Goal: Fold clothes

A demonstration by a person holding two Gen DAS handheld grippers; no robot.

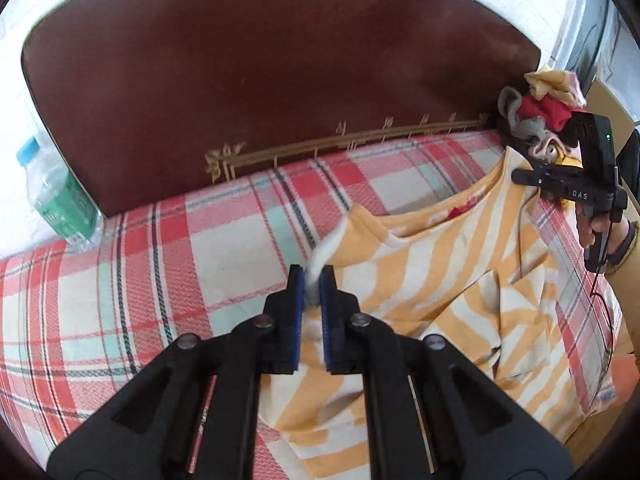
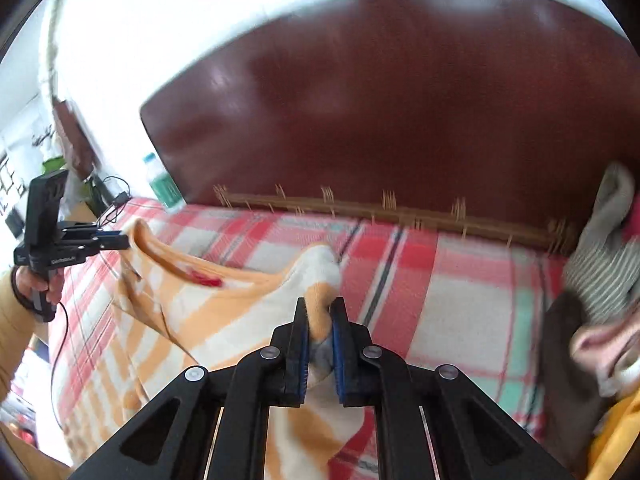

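Striped shirt (image 1: 440, 280) pinched at shoulders by left gripper (image 1: 313, 280) and right gripper (image 2: 320, 320), jaws clamped; lift-and-spread step judged next.

Shirt (image 1: 452, 280) orange-white striped; bedsheet (image 1: 160, 280) red-white plaid.

A: Left wrist cam? Sits just behind its own left gripper (image 1: 312, 280), tilted down at the bed (image 1: 120, 280), close up. Headboard (image 1: 280, 80) at 12, bottle (image 1: 60, 200) at 9, right gripper (image 1: 520, 176) at 2.

B: Right wrist cam, same setup behind the right gripper (image 2: 320, 312), aimed down, v. near the cloth. Left gripper (image 2: 120, 242) at 9, clothes pile (image 2: 600, 260) at 3.

A: Overlap?

B: Both see the striped shirt (image 2: 200, 308), bed, headboard, bottle, and each other's gripper.
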